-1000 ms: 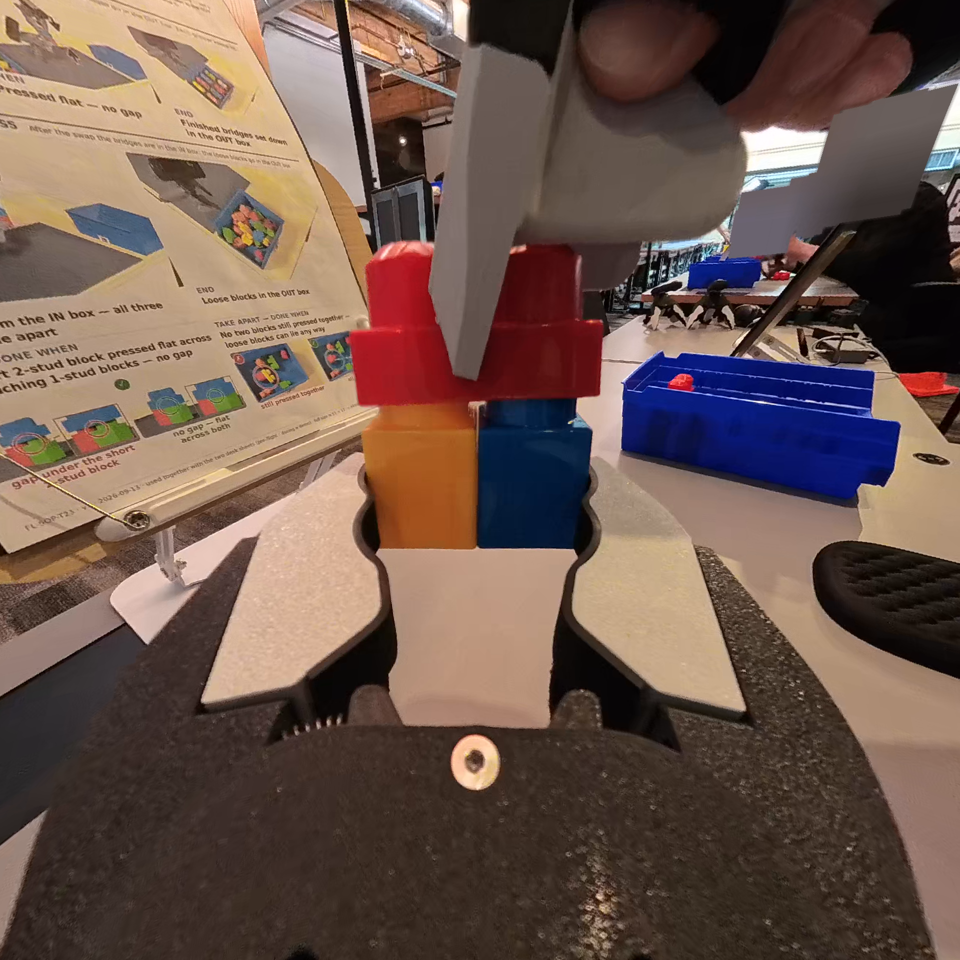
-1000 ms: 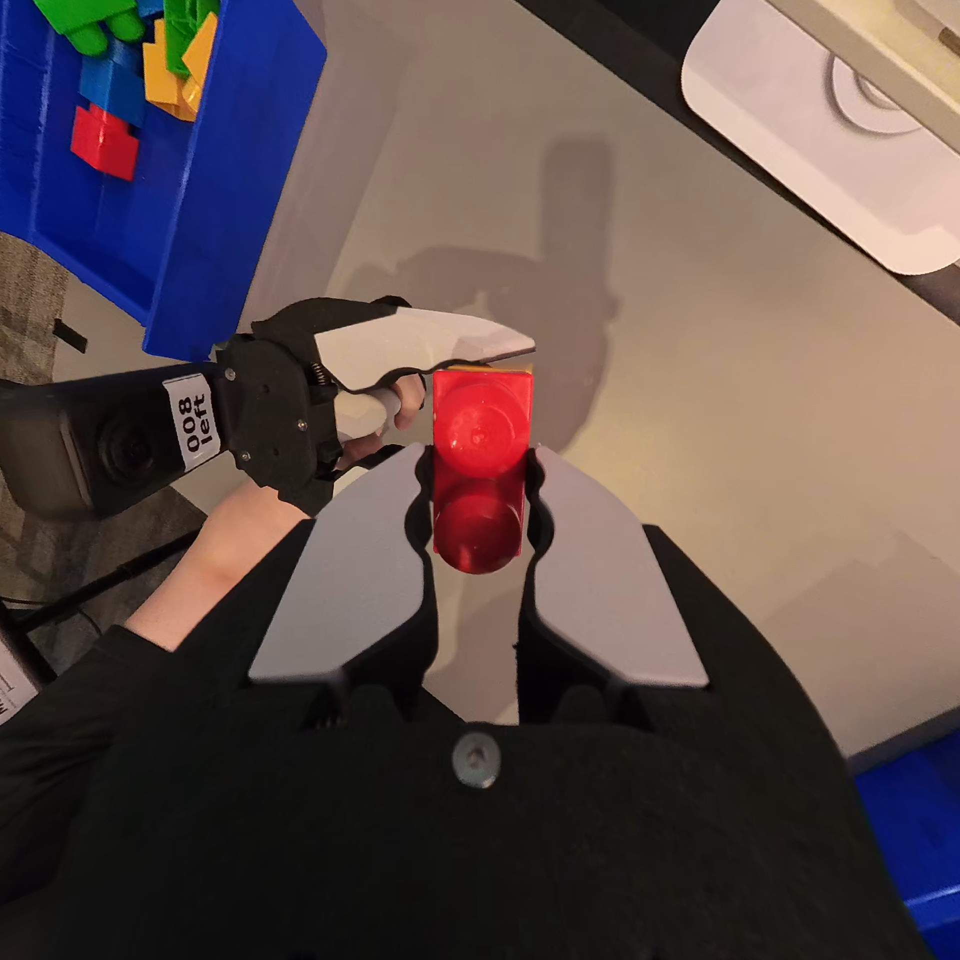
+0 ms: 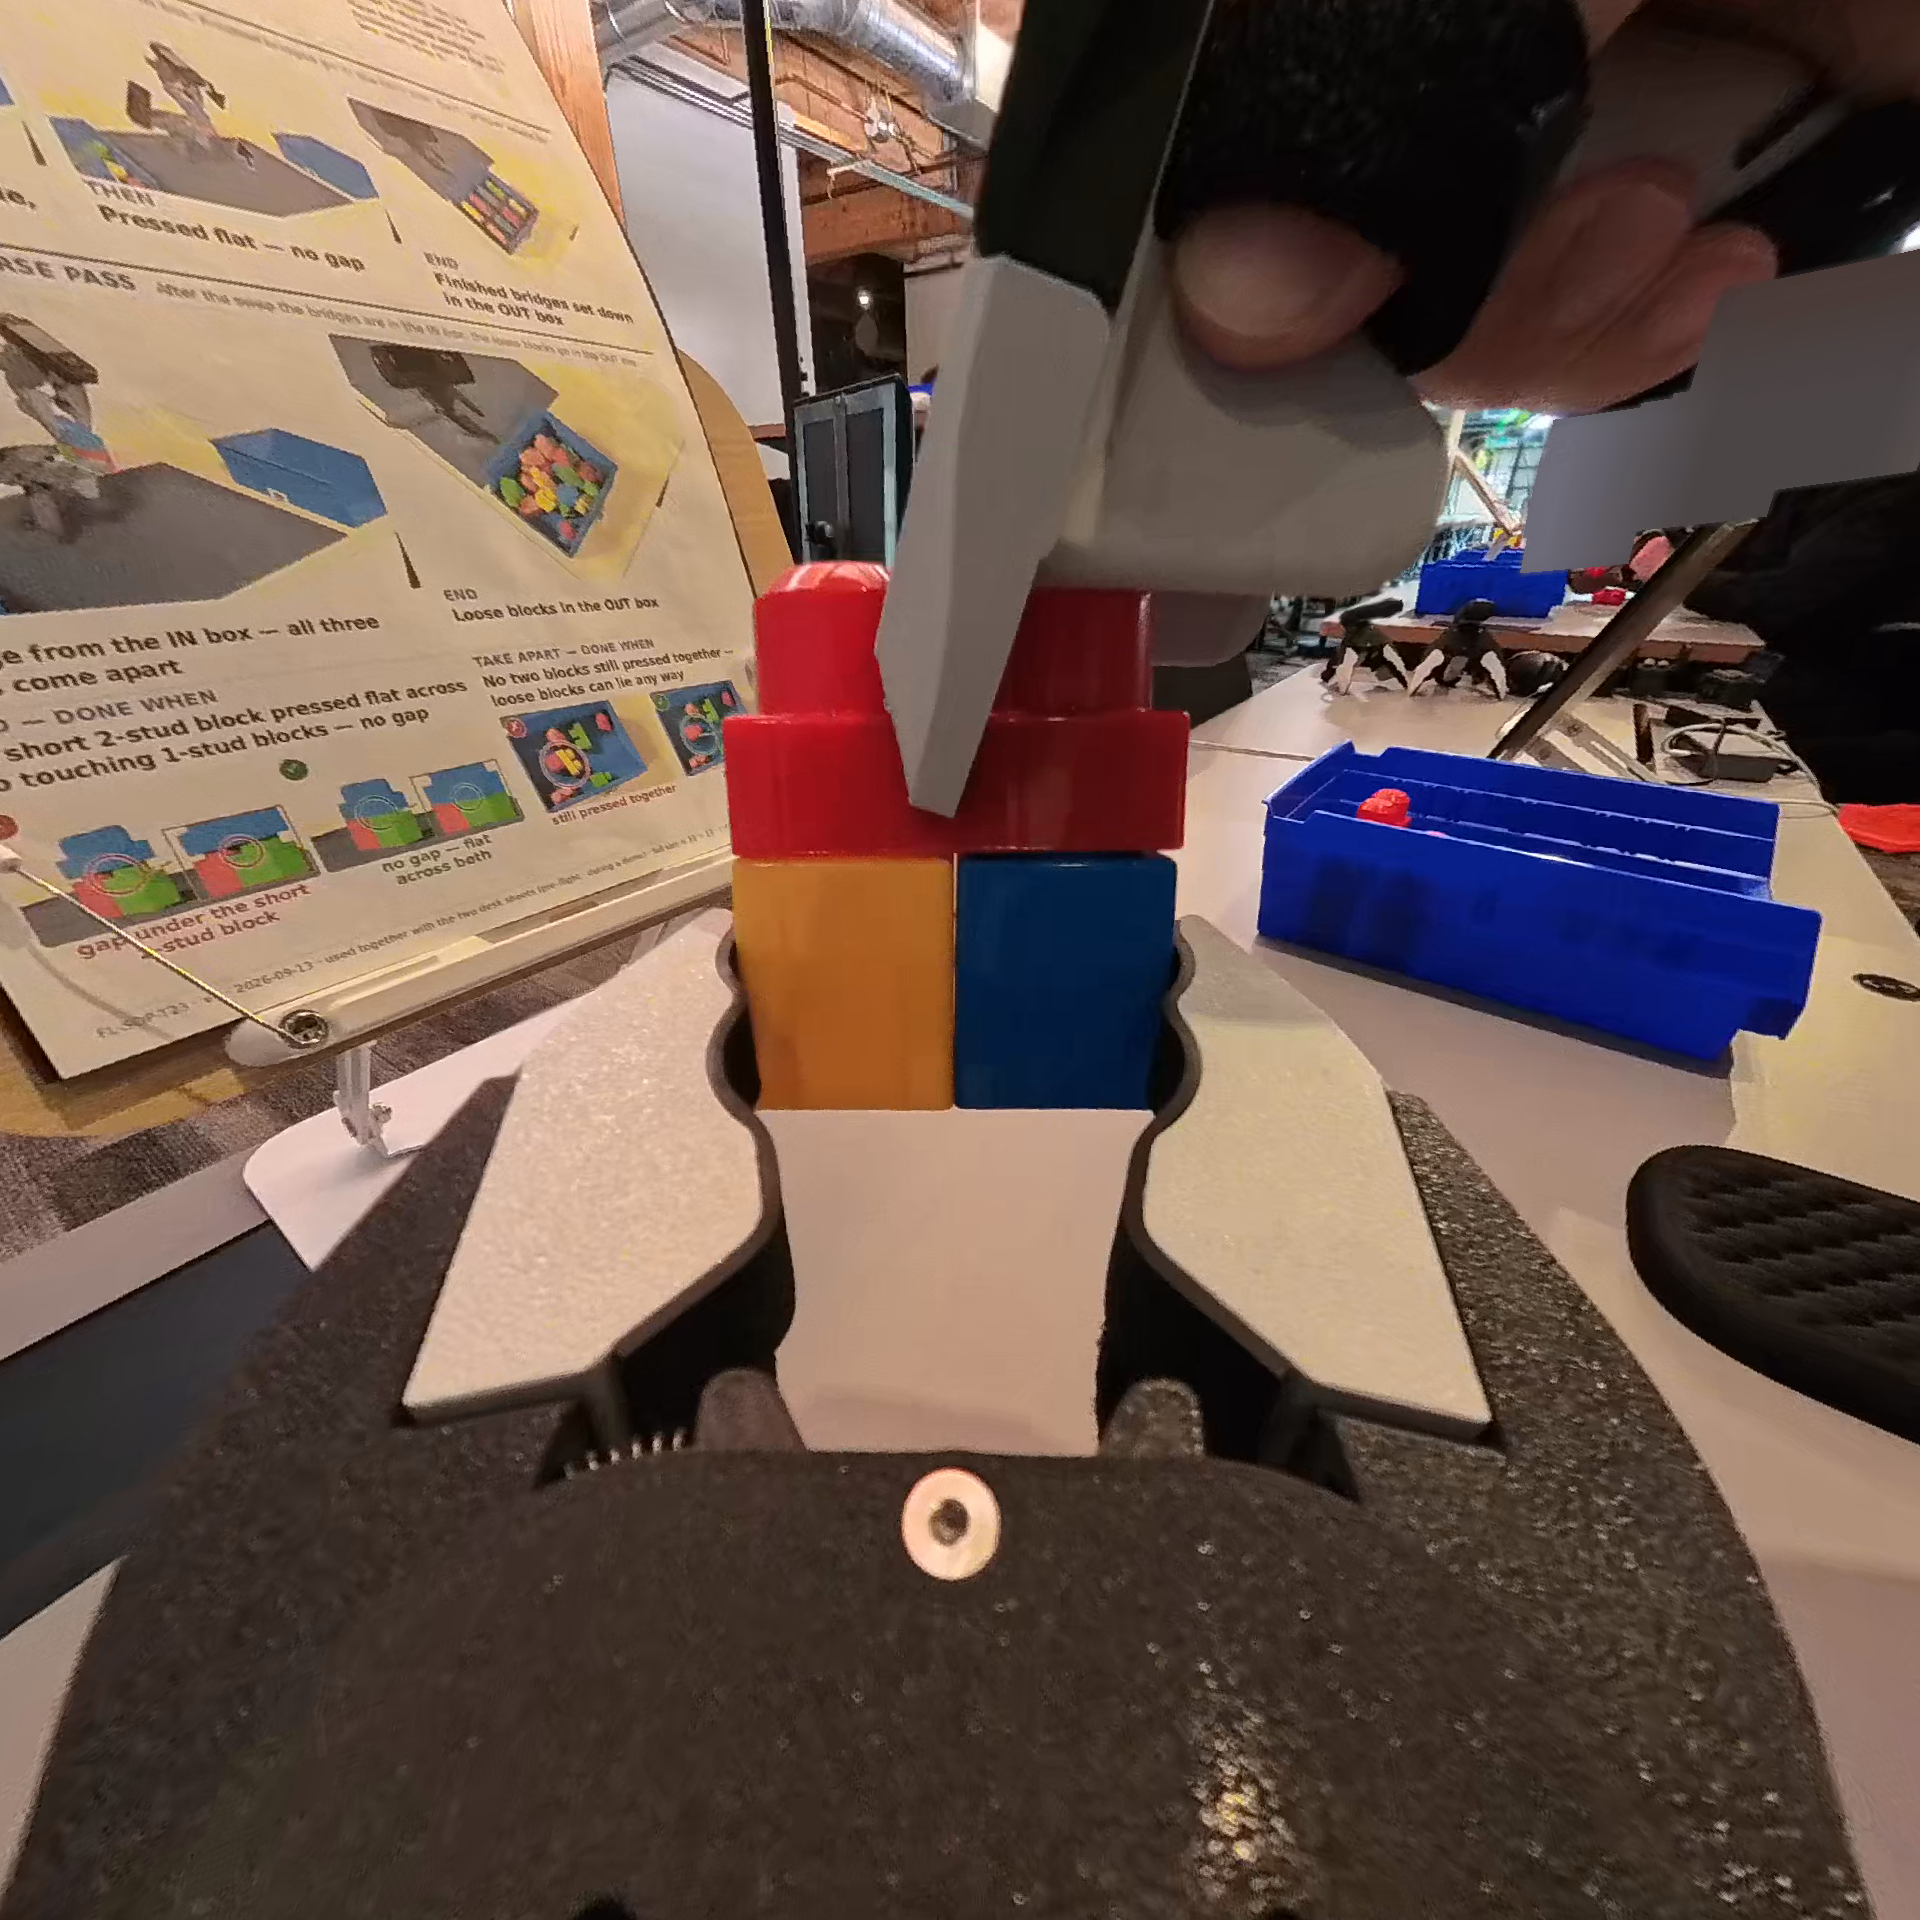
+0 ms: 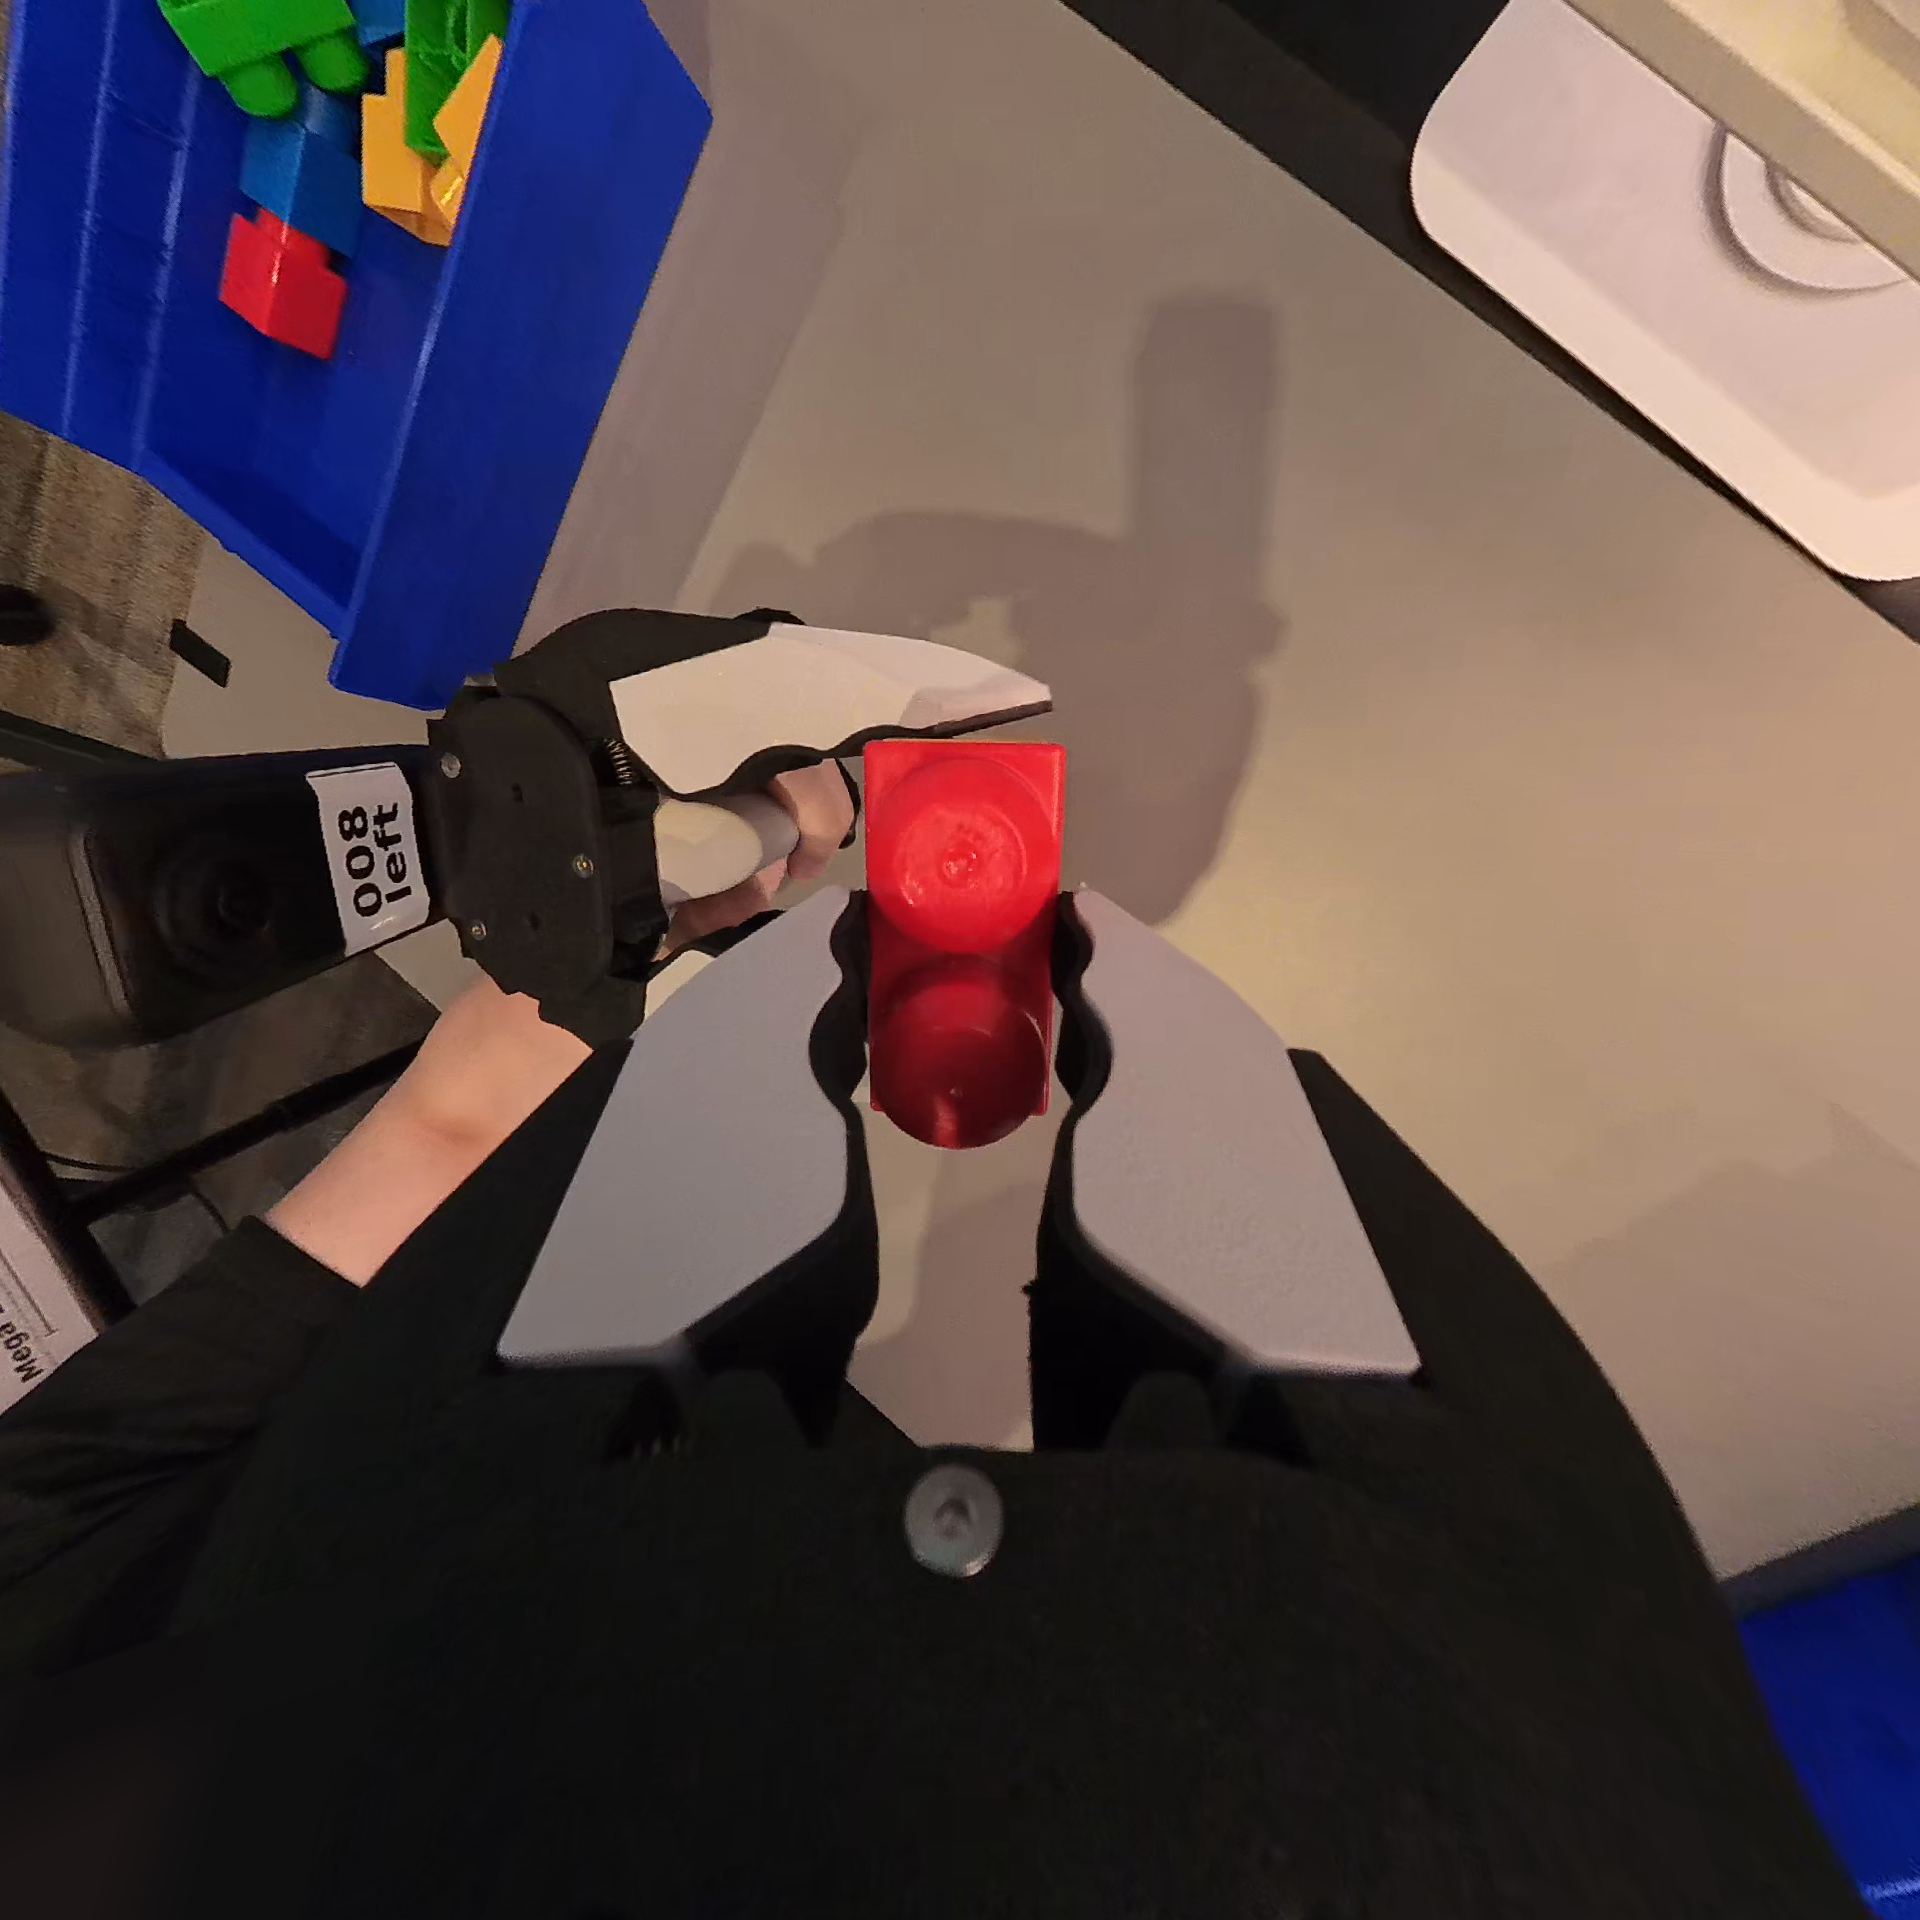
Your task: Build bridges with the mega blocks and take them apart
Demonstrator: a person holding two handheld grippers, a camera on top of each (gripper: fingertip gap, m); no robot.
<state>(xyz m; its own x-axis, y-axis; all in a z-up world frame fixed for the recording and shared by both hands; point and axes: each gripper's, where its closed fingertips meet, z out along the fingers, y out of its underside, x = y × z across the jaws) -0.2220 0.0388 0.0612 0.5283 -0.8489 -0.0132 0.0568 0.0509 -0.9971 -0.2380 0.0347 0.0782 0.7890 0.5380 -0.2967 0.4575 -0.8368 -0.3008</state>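
Bridge pieces sat pinched: my left gripper (image 3: 954,997) clamped the orange plastic block (image 3: 844,977) and blue plastic block (image 3: 1060,977) side by side, while my right gripper (image 4: 958,966) gripped the red two-stud plastic block (image 4: 961,935) directly atop them.

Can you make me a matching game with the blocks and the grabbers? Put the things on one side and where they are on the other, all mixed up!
Things:
1. red block
2. orange block
3. blue block
4. right gripper

Places or states:
A. under the red block, on the left in the left wrist view
B. shut on the red block from above
C. lies across the tops of the two lower blocks
D. under the red block, beside the orange one

Pairs: 1-C, 2-A, 3-D, 4-B
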